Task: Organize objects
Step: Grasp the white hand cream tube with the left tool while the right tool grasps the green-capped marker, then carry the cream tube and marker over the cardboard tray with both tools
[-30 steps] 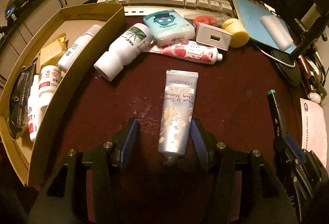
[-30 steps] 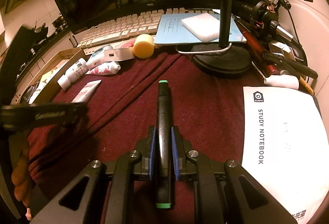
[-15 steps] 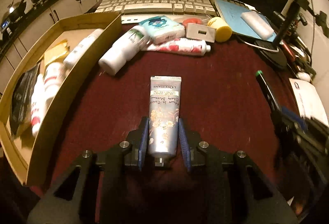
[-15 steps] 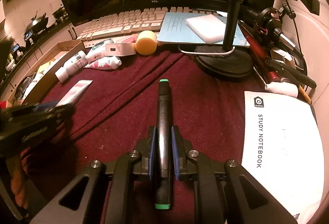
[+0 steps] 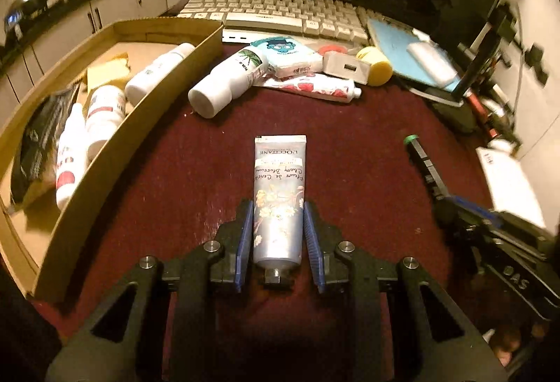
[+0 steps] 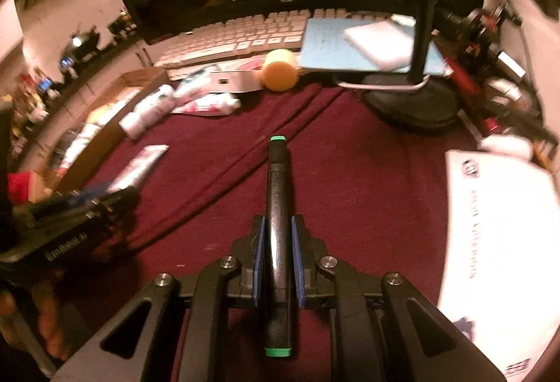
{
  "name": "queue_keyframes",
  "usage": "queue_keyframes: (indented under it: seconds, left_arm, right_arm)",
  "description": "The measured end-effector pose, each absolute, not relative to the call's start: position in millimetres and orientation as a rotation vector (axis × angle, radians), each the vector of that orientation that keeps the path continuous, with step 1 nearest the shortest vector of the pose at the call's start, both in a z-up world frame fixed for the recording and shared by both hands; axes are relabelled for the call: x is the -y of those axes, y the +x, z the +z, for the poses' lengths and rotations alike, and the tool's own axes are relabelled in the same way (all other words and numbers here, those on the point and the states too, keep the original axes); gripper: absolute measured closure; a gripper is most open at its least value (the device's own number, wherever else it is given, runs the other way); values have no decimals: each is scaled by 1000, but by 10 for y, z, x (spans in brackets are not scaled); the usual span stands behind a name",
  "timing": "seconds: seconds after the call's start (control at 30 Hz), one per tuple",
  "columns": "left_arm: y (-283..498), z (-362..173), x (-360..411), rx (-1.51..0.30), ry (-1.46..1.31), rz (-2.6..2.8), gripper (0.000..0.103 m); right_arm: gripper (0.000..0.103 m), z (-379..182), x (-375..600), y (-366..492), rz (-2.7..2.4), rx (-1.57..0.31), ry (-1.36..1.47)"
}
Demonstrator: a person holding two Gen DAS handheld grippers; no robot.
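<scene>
My left gripper (image 5: 278, 212) is shut on a pale blue L'Occitane hand cream tube (image 5: 279, 193), cap end toward me, held above the dark red cloth. My right gripper (image 6: 277, 236) is shut on a black marker with green ends (image 6: 277, 217), pointing away from me. In the left wrist view the marker (image 5: 421, 159) and right gripper show at the right. In the right wrist view the tube (image 6: 140, 166) and left gripper show at the left, blurred. A cardboard tray (image 5: 105, 151) at the left holds several bottles and packets.
A white bottle (image 5: 227, 81), a tissue pack (image 5: 290, 54), a red-flowered tube (image 5: 315, 88), a grey box (image 5: 344, 68) and a yellow cap (image 5: 374, 67) lie before the keyboard (image 5: 273, 11). A lamp base (image 6: 413, 102) and a white notebook (image 6: 497, 242) stand at right.
My left gripper closed on the hand cream tube and lifted it off the cloth. My right gripper kept hold of the marker and rose slightly; both views are now blurred by motion.
</scene>
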State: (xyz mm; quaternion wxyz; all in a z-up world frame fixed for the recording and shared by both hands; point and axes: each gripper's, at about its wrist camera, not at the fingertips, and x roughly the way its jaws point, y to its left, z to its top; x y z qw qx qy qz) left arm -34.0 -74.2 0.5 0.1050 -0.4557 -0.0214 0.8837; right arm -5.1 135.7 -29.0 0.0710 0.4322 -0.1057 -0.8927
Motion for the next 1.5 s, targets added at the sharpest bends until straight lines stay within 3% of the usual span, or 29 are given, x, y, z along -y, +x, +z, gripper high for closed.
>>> queue_keyframes:
  seconds: [0.53,0.8,1.5]
  left_arm:
    - [-255,-12,955,200,-1375,2556,75]
    - [-209,-13,919,120,-1324,2615,75]
    - [-158,636,1607,391,-1131,2750,76]
  right_arm:
    - [90,-282,-873,-133,-2565,280,1316]
    - [89,-276,-861,-133,-2556,277,1321]
    - [90,209,-290,-331,-2468,232,1144]
